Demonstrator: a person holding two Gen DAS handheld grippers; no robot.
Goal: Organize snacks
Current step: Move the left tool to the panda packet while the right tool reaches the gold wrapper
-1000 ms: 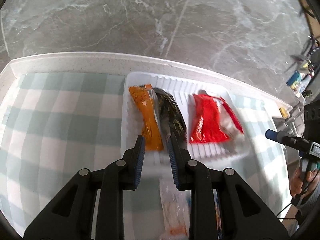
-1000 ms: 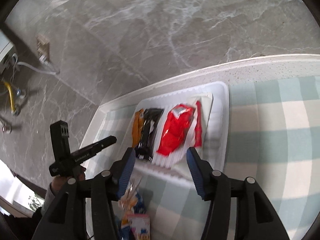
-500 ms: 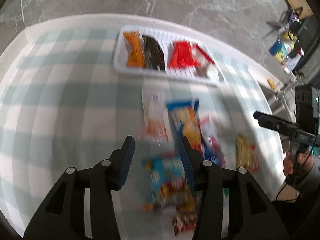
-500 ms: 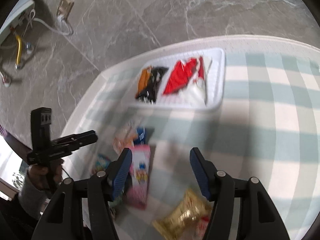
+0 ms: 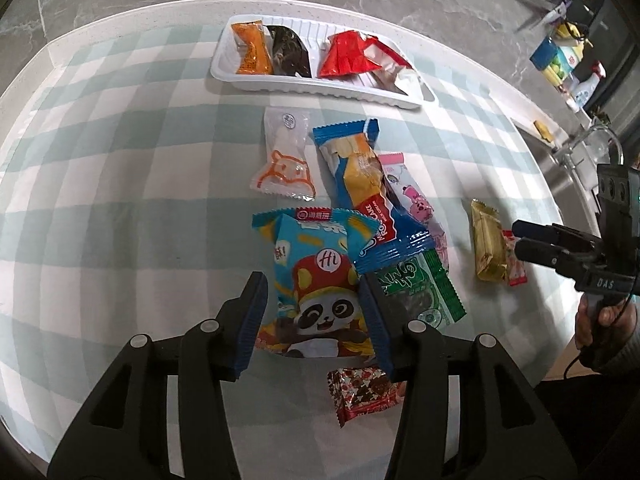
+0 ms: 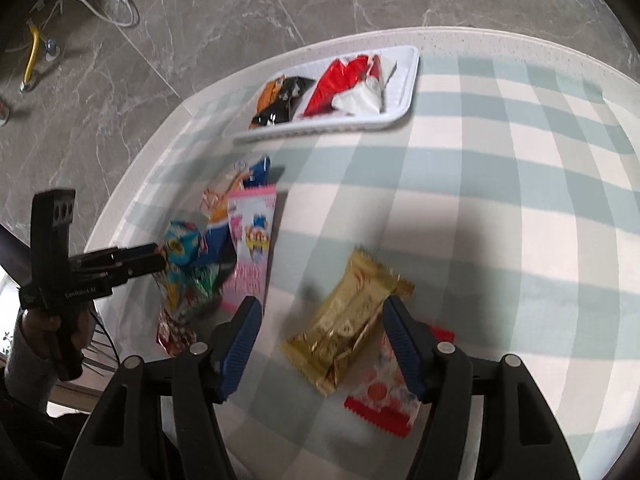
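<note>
Both grippers opening, fingers clear: left gripper [image 5: 311,312] above glossy panda pouch [image 5: 316,280], right gripper [image 6: 320,332] above crinkled gold wrapper [image 6: 348,320] (ribbed white tray [image 5: 280,84] beyond).

Looks like a home kitchen: steel sink [image 5: 560,168] with faucet [image 5: 600,132] past the checked tablecloth's [image 5: 120,160] right edge, marble-look floor tiles [image 6: 200,20].

Behind the right-hand finger of the left gripper [image 5: 312,308], part of the green seaweed packet [image 5: 416,292] hidden, and the top edge of the small red foil sweet [image 5: 364,394]. Under the panda snack bag [image 5: 320,280], the blue cake wrapper's [image 5: 360,184] lower left corner covered. Beside the right gripper [image 6: 322,340], the red-and-white packet [image 6: 380,392] partly behind its right-hand finger and under the gold wrapper [image 6: 348,316]. Left of those jaws, pile of packets smeared by blur, print unreadable.
</note>
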